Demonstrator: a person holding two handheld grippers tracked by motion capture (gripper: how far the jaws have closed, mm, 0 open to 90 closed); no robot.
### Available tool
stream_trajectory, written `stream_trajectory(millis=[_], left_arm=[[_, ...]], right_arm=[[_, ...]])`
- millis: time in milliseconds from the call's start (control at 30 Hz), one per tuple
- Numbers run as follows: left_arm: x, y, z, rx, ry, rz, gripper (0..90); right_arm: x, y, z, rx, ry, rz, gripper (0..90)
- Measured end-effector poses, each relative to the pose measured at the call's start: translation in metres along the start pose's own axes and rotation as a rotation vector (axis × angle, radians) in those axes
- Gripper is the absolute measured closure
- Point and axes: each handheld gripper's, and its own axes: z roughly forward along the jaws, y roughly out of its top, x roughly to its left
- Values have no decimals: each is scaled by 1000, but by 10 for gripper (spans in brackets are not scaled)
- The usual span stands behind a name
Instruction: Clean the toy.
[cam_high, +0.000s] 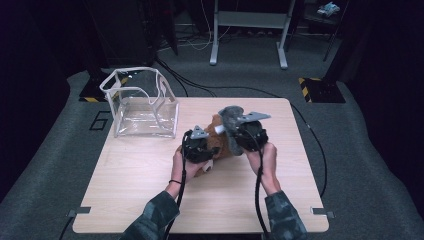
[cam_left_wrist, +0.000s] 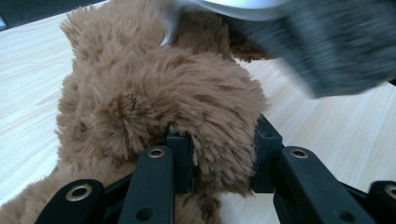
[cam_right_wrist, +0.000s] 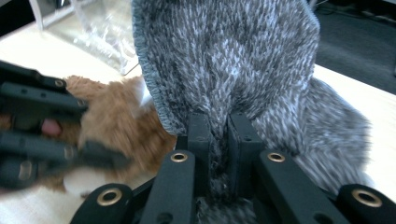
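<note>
A brown plush toy (cam_high: 220, 146) lies on the middle of the wooden table (cam_high: 140, 180). In the left gripper view my left gripper (cam_left_wrist: 219, 156) has its pads pressed on either side of a furry bulge of the toy (cam_left_wrist: 154, 93). From above, the left gripper (cam_high: 210, 147) sits at the toy's left side. My right gripper (cam_right_wrist: 219, 133) is shut on a fold of grey knitted cloth (cam_right_wrist: 233, 56), which hangs over its jaws. In the high view this right gripper (cam_high: 235, 127) holds the grey cloth (cam_high: 230, 115) just above the toy's far end.
A clear plastic bag with white edging (cam_high: 142, 107) stands open at the table's far left corner. Cables trail from both grippers toward the near edge. Behind the table are a grey floor and a white metal frame (cam_high: 250, 30).
</note>
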Motion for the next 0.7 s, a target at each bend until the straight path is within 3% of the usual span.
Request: stream_trajectory(millis=[67,133,167,200,367,467,567,700], left_arm=[[-1,0,0,0,18,14,620],[-1,-1,-3,10,34,26,547],[-2,-3,-4,2,59,31,513],[-2,-4,-7,-6,69,34,468],[-7,-6,-25,-58,166,40,266],[-9,-13,-39,-83,241,23,206],[-10,-28,-50,-92,314,-23,156],[-16,-48,-59,-97,366,-64,154]], right_arm=[[2,4,22,65,-12,-8,820],[-1,-1,42,118,-14,13,823],[-4,-3,47,121,-14,2,824],[-5,-7,51,129,-17,28,825],[-12,-14,53,133,-13,57,826],[-13,-15,52,132,-14,61,826],[-14,-16,52,123,-14,63,825],[-10,-16,52,110,-25,71,824]])
